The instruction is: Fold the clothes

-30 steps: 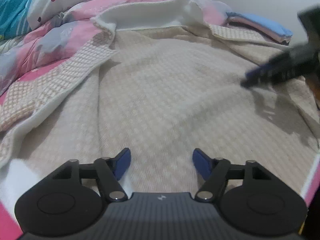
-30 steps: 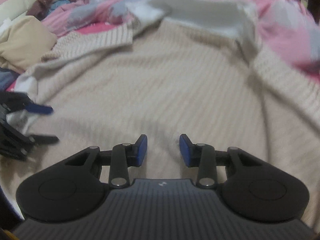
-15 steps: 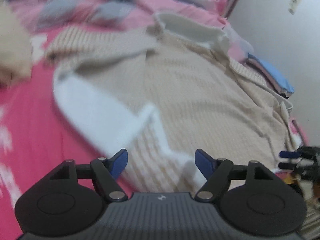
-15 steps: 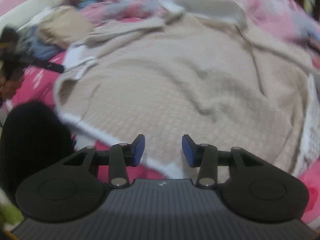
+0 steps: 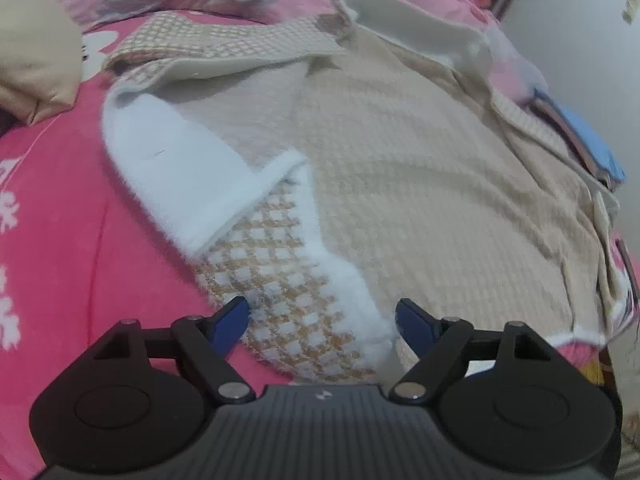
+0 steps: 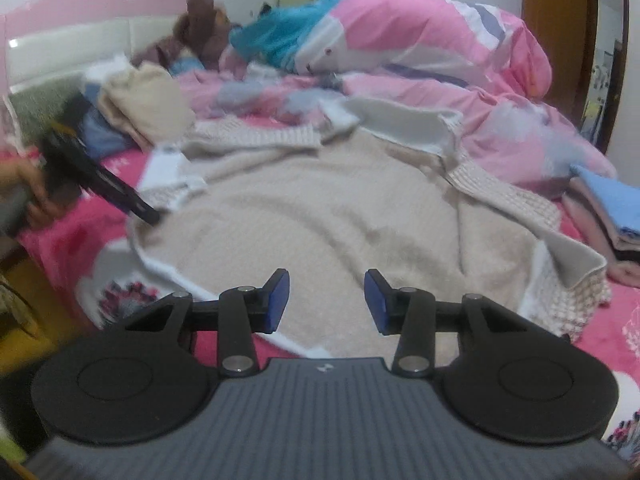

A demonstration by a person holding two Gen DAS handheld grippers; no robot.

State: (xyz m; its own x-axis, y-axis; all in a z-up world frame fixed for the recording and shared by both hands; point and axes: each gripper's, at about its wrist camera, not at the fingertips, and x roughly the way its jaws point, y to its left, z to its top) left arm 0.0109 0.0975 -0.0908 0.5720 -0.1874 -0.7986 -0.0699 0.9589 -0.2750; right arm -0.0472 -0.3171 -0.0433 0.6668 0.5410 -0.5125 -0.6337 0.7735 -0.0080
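Currently I see the large beige waffle-knit garment with white fleece lining (image 5: 420, 184) spread flat across the pink bed sheet (image 5: 60, 240). My left gripper (image 5: 322, 322) sits low over the garment's near corner, where the lining (image 5: 172, 168) is turned up; its fingers (image 5: 230, 322) are spread wide, holding nothing. My right gripper (image 6: 326, 302) hovers above the garment's near hem (image 6: 304, 240), fingers (image 6: 276, 300) parted, empty. From the right wrist view, the left gripper (image 6: 136, 208) reaches the garment's left edge. Folded blue and pink clothes (image 6: 608, 208) lie stacked beside the garment's right side.
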